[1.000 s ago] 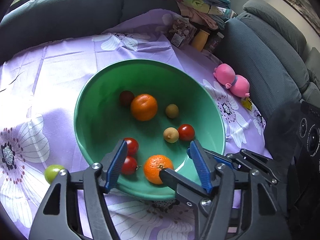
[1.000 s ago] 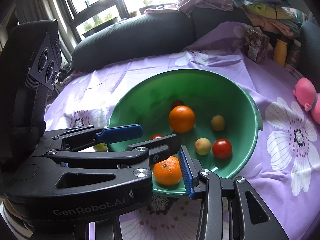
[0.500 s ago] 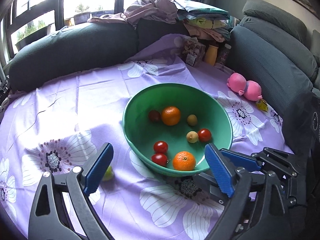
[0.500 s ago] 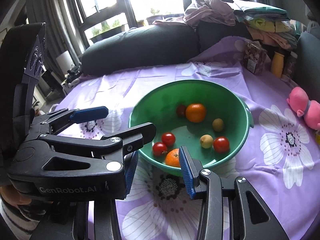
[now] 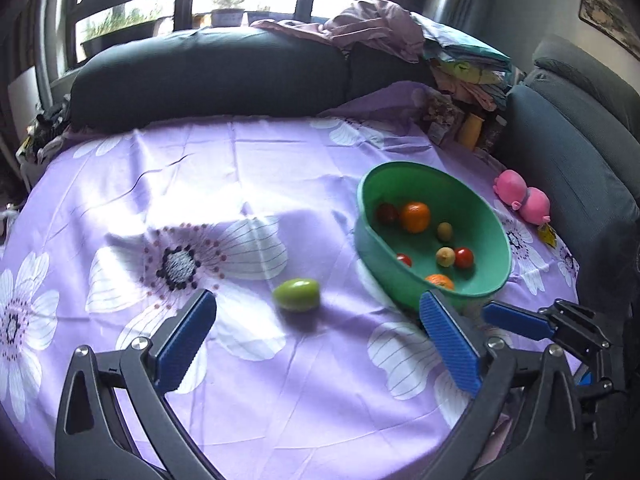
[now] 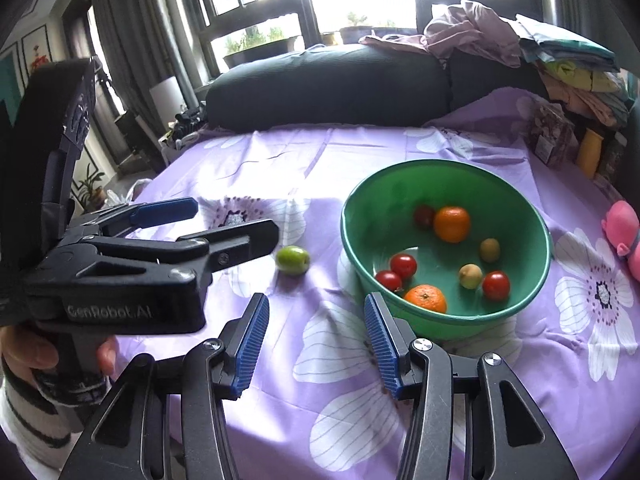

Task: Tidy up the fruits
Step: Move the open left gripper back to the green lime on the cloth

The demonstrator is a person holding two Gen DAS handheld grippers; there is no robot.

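While both jaws widen, left gripper (image 5: 316, 344) empty — green fruit (image 5: 296, 294) ahead

In the left wrist view the green bowl's (image 5: 404, 280) near wall hides most of one tomato (image 5: 404, 259) and the lower half of an orange (image 5: 439, 280). In the right wrist view the pink toy (image 6: 624, 236) is cut off by the right edge. The green fruit (image 5: 297, 294) is blurred.

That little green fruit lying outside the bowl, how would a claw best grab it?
Probably across the green fruit's narrow middle, coming down from above. It lies on its side, apart from the green bowl, on the cloth. The left claw, open and empty, already faces it.
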